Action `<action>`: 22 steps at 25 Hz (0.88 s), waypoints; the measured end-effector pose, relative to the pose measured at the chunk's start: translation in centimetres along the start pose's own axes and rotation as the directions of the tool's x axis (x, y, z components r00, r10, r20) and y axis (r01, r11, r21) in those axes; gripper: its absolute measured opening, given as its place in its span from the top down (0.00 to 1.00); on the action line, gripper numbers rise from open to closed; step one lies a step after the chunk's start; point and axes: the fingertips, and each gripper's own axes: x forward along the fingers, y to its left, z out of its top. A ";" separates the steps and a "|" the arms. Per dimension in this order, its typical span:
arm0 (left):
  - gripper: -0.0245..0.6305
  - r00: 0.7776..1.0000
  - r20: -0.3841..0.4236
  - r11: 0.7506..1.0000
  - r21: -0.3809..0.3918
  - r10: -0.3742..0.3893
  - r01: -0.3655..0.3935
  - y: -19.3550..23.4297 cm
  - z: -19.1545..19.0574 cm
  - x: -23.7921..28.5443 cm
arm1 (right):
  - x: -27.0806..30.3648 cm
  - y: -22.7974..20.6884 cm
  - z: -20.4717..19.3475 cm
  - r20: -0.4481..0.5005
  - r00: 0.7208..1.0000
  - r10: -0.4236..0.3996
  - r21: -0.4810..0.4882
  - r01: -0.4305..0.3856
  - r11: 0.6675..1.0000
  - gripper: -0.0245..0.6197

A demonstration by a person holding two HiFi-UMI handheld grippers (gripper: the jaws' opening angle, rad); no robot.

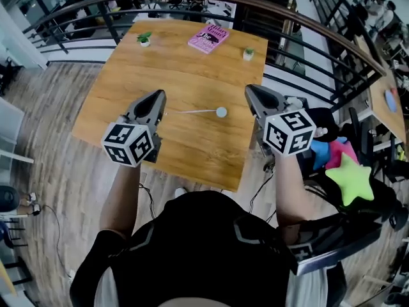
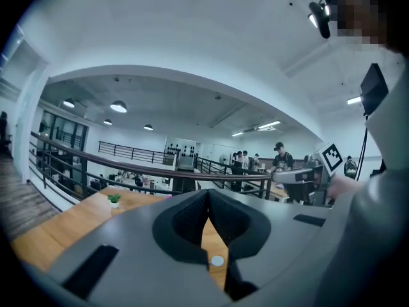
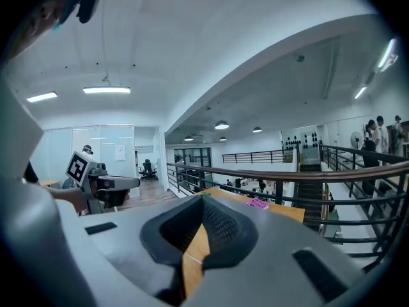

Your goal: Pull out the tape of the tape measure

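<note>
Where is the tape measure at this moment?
In the head view the tape measure lies on the wooden table between the left gripper and the right gripper, its tape stretched toward the left one.

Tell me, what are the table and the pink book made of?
The table looks like wood, or a wood-look top: it is warm brown with grain lines and a soft sheen. The pink book looks like paper with a printed cover, flat and thin. It is too small here to tell whether the cover is glossy or matte.
</note>
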 end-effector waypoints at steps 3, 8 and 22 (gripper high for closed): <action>0.92 0.999 0.015 0.997 0.059 0.044 -0.045 0.3 0.8 0.4 | 0.1 -0.4 -0.3 -0.010 1.000 0.007 0.028 -0.007 1.000 0.95; 0.92 0.994 0.043 0.993 0.064 0.100 -0.102 0.8 1.4 0.4 | 0.4 -0.2 -0.4 -0.017 1.000 0.006 -0.013 -0.006 1.000 0.95; 0.92 0.975 0.096 0.969 0.126 0.202 -0.213 1.7 2.6 -1.1 | 0.9 -0.6 0.1 -0.002 1.000 -0.019 -0.029 0.019 0.999 0.95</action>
